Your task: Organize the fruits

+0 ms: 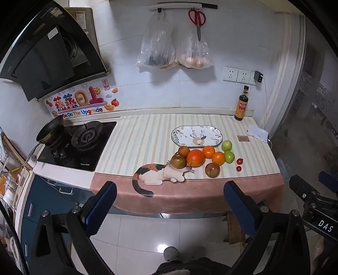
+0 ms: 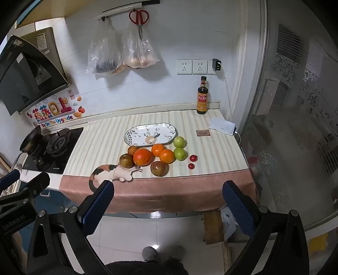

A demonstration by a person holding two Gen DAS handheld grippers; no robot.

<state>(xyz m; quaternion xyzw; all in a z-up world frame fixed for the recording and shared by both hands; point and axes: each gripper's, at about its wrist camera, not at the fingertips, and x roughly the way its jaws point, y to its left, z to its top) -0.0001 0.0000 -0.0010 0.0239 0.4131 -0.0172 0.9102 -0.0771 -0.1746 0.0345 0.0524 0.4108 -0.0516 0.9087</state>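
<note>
Several fruits lie in a cluster on the striped cloth: a big orange-red fruit [image 1: 195,157] [image 2: 142,156], two oranges [image 1: 218,158] [image 2: 166,156], two green apples [image 1: 226,145] [image 2: 179,142], brownish apples [image 1: 212,169] [image 2: 159,168] and two cherry tomatoes [image 1: 239,161] [image 2: 193,157]. Just behind them sits an oval patterned plate [image 1: 197,136] [image 2: 151,134] with nothing on it. My left gripper [image 1: 170,191] and right gripper [image 2: 168,190] both hang open in front of the counter's edge, well short of the fruit, holding nothing.
A gas stove [image 1: 84,137] with a small pan [image 1: 50,131] stands to the left. A sauce bottle [image 2: 202,97], a white packet [image 2: 221,125] and a small card [image 2: 203,132] sit at the back right. Bags and scissors [image 2: 138,18] hang on the wall. A wooden stool [image 2: 212,226] stands below.
</note>
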